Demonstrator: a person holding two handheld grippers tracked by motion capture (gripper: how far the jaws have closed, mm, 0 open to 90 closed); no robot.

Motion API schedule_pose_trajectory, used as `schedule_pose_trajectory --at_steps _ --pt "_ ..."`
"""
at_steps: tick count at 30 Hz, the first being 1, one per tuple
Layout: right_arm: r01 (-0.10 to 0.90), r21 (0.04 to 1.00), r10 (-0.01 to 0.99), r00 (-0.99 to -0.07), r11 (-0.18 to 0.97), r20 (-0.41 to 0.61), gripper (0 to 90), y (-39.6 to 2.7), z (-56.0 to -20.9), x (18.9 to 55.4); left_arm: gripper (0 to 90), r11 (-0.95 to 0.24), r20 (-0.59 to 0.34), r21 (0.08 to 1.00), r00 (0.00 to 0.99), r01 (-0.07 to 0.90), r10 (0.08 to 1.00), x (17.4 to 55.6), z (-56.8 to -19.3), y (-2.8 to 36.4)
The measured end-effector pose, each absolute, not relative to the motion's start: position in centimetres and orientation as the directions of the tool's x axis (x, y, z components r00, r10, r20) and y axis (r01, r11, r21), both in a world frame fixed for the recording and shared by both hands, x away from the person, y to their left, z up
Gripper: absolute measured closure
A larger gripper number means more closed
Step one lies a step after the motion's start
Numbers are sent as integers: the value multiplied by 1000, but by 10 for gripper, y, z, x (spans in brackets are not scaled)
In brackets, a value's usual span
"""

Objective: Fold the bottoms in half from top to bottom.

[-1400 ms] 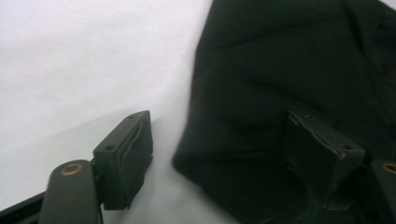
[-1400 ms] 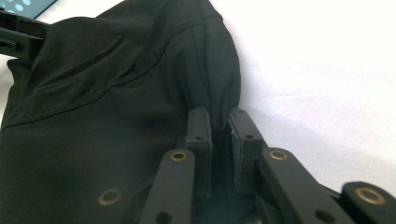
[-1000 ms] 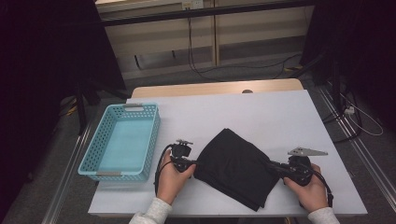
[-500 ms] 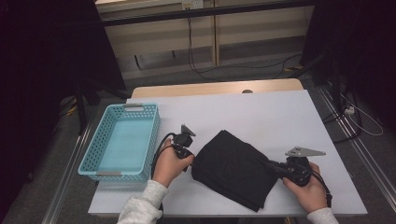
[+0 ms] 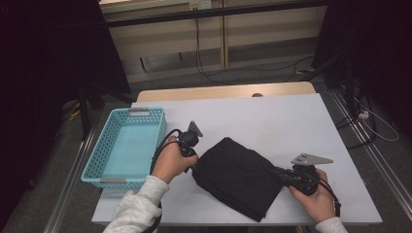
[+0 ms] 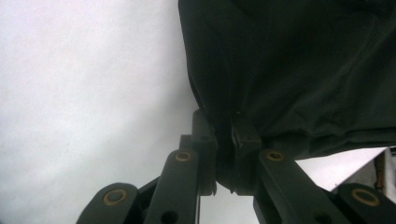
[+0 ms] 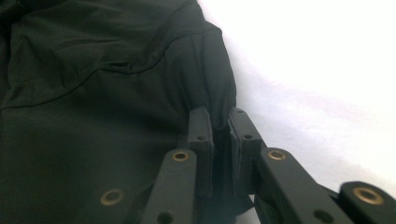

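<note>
Nearest the front edge of the table (image 5: 311,121), a folded black cloth (image 5: 238,177) lies flat, set cornerwise, its lowest corner close to that front edge and about midway along it. The right gripper (image 5: 281,174) comes in from the front right corner and has its jaws pressed together on the cloth's right-hand edge; in the right gripper view a fold of cloth (image 7: 93,93) is pinched between the two pads. The left gripper (image 5: 193,164) is at the cloth's left corner, and its jaws have just been closing — in the left gripper view the hem of the cloth (image 6: 299,70) sits squeezed between them, with bare table to the side.

The cloth looks soft, thin and light, probably a smooth woven garment of several layers. It should drape and sag as soon as it leaves the table, and a slick fabric like this could slide out of a shallow pinch or shed its inner layers. The surest hold seems to be at the folded edges and corners, deep enough to catch every layer — as both grippers are now placed, on opposite sides, so the bundle can be carried taut between them.

Farther back, along the left edge of the table, stands a light blue basket (image 5: 160,127) with perforated walls, nothing visible inside it, just beside the left hand (image 5: 171,162).
</note>
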State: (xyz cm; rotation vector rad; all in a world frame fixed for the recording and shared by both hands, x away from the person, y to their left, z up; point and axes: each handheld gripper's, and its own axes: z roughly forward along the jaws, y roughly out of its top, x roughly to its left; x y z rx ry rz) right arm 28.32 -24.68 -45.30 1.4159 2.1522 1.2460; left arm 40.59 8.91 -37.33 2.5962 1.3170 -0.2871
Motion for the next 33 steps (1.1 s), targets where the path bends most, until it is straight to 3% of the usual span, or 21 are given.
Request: schedule_pose_trajectory --at_steps 19,33 --pt "570 807 832 -516 156 203 819 -231 -449 283 832 -633 -186 -9 621 774 762 414 -337 85" --pt "516 844 816 -545 147 192 820 -221 -443 283 832 -654 -149 -44 642 755 752 415 -305 87"
